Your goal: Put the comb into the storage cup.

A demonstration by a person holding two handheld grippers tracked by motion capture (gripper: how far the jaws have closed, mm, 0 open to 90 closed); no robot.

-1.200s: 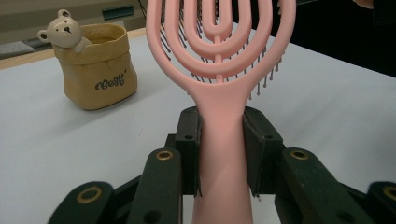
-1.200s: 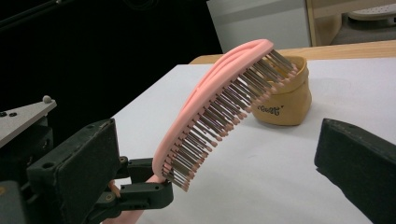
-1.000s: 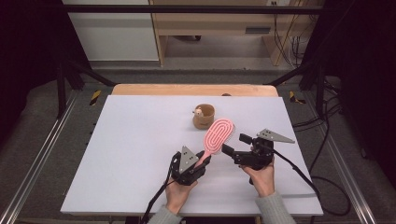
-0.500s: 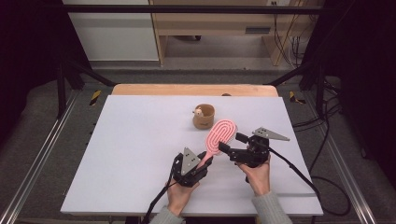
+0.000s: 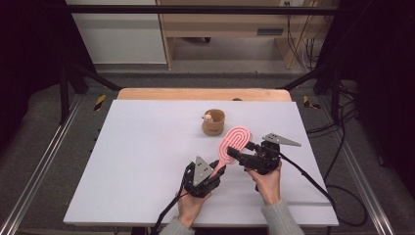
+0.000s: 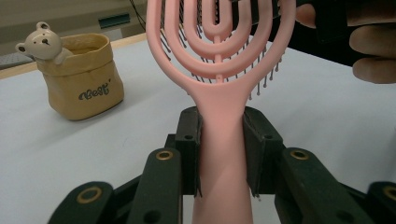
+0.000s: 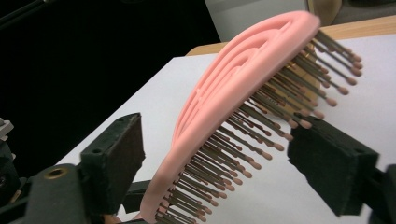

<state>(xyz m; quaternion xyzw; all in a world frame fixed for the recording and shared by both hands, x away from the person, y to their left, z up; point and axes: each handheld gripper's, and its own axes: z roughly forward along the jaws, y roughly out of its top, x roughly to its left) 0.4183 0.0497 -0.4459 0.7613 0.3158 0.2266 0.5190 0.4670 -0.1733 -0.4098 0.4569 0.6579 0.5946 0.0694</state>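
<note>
One pink hairbrush (image 5: 234, 144), held off the counter (image 5: 122, 161) near its near-right part. Left tongs (image 6: 219, 140) clamped on the handle. Right tongs (image 7: 224, 154) spread wide, one jaw on either side of the brush head, not yet touching. One tan bear cup (image 5: 214, 122) stands beyond, toward the far edge. Judged status: brush lifted; a handover or placing in the cup seemingly remains.

Pink hairbrush (image 5: 234, 144), oval vented head with looping slots and dark bristles tipped with little pink balls. It's lifted off the white worktop (image 5: 147, 161), handle low and pinched on both sides, head angled up and away, bristles pointing to the right side.
</note>
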